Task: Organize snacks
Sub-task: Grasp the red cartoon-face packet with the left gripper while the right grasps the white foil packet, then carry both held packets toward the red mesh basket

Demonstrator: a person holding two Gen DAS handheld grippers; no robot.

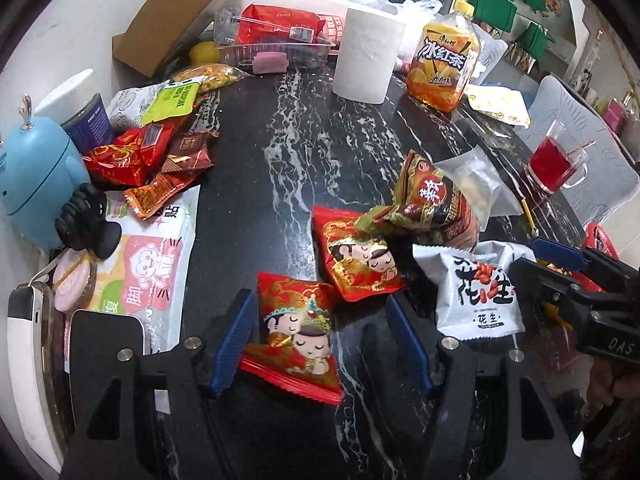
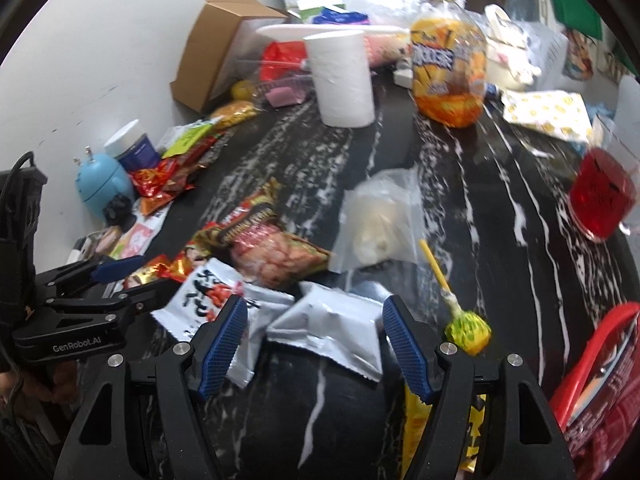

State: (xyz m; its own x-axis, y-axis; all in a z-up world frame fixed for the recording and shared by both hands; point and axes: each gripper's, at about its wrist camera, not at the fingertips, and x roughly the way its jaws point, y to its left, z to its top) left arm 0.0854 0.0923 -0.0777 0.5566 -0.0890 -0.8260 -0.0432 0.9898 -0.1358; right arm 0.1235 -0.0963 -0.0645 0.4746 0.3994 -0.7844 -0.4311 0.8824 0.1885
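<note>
The left gripper [image 1: 320,344] is wide around a red snack pack [image 1: 294,340], ready to pinch. The right gripper [image 2: 314,344], at 3 o'clock, is wide over a silver pack [image 2: 332,336].

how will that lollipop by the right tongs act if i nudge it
The lollipop will probably roll or pivot, since its wrapped head looks round on a thin yellow stick. It looks light, so it may skid across the glossy table.
</note>
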